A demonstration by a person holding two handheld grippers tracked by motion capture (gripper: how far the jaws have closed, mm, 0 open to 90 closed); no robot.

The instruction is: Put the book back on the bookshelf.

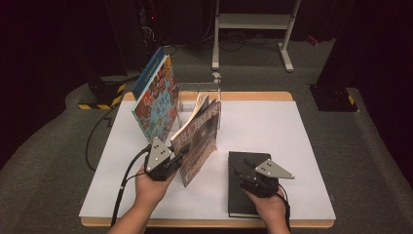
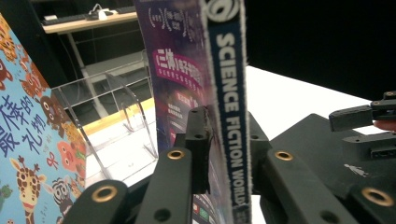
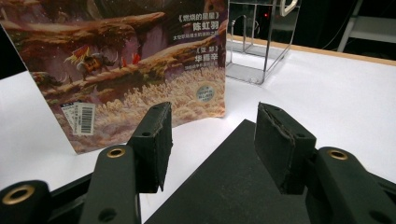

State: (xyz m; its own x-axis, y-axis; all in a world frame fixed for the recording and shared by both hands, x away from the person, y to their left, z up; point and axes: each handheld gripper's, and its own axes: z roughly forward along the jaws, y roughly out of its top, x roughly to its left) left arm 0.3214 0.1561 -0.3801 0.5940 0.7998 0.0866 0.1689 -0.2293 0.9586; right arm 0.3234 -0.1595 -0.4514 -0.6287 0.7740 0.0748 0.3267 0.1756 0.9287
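A Science Fiction World magazine (image 1: 198,141) stands upright on its lower edge on the white table (image 1: 263,126). My left gripper (image 1: 178,157) is shut on the magazine's spine (image 2: 229,116) near its bottom. The magazine's back cover (image 3: 135,60) faces the right gripper view. A black book (image 1: 239,195) lies flat at the front right. My right gripper (image 1: 239,168) hovers open just over the black book (image 3: 233,186), with nothing between its jaws. A colourful children's book (image 1: 157,100) leans upright at the left, with animal pictures on its cover (image 2: 28,154).
A clear acrylic book stand (image 1: 199,97) sits at the table's far edge, behind the magazine, and shows again (image 2: 116,116) (image 3: 259,42). A white frame on feet (image 1: 253,29) stands on the floor beyond. Bare white surface lies to the right.
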